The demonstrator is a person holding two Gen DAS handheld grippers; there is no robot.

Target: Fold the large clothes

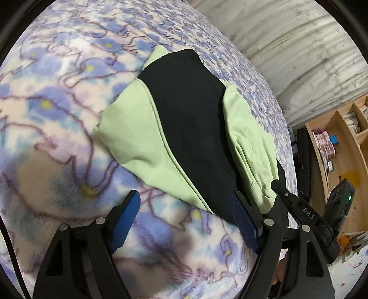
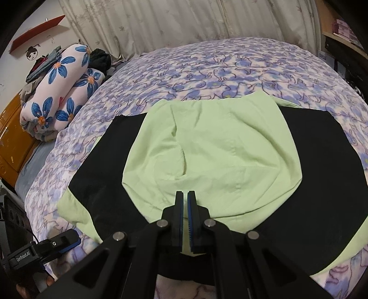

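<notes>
A large black and light-green garment lies spread on the bed, its green part folded over the black middle; it also shows in the left wrist view. My right gripper is shut on the near green edge of the garment, which passes between its blue pads. My left gripper is open just above the bedspread at the garment's near edge; its right finger touches the black cloth and nothing lies between the jaws. The left gripper shows in the right wrist view at lower left.
The bed is covered by a purple-blue floral fleece bedspread. A rolled flowered quilt with dark clothes lies at the far left. Curtains hang behind. A wooden shelf stands right of the bed. An orange board borders the bed's left.
</notes>
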